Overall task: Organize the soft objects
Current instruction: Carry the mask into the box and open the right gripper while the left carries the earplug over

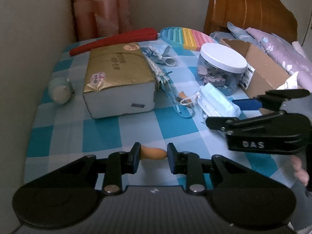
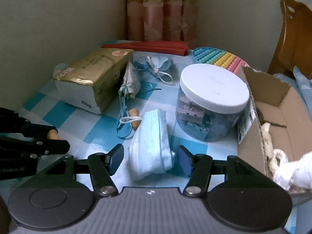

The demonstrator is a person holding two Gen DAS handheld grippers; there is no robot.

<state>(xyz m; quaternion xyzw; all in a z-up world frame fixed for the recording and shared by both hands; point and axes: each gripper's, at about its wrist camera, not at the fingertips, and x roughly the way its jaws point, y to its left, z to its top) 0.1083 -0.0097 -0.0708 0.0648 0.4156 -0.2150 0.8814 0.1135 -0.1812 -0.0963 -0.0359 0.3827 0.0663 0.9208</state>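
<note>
Checkered blue tablecloth (image 1: 101, 132) holds a lidded jar (image 2: 212, 105) of small pieces beside a cardboard box (image 2: 276, 117). Left gripper (image 1: 153, 156) pinches an orange earplug (image 1: 154, 152); right gripper (image 2: 151, 159) straddles stacked face masks (image 2: 152, 146), jaws wide.

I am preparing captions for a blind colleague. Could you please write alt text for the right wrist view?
The right gripper is open with its jaws on either side of a stack of blue face masks on a blue checked tablecloth. Behind stand a white-lidded plastic jar and a gold tissue pack, with an open cardboard box at right.
</note>
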